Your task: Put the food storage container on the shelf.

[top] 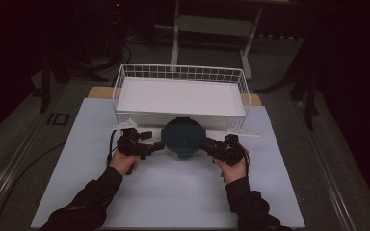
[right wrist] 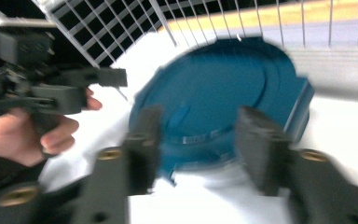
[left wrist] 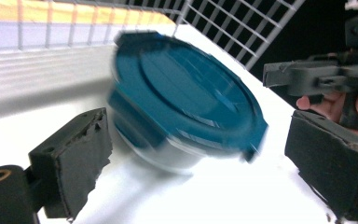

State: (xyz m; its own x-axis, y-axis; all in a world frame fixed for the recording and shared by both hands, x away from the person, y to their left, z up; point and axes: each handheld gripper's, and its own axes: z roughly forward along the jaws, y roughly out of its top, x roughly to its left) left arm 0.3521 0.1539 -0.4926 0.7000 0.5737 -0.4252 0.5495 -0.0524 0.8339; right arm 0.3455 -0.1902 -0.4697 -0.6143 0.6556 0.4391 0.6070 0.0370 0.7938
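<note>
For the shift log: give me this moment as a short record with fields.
container: round tub with dark teal lid, on the white table, against the front of the wire basket
basket contents: white tray
left gripper: jaws wide open, at the tub's left side, pads clear of it
right gripper: jaws open, at the tub's right side, edge of the lid between them, no clear press
image quality: tub blurred in both gripper views

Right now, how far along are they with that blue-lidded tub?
Done: the blue-lidded tub sits lid-on on the table, right in front of the wire basket. In hand: both claws flank it, the left claw wide open and apart from it, the right claw straddling its near edge; blur hides any contact. Left, probably: a firm grip and a lift, perhaps into the basket.
</note>
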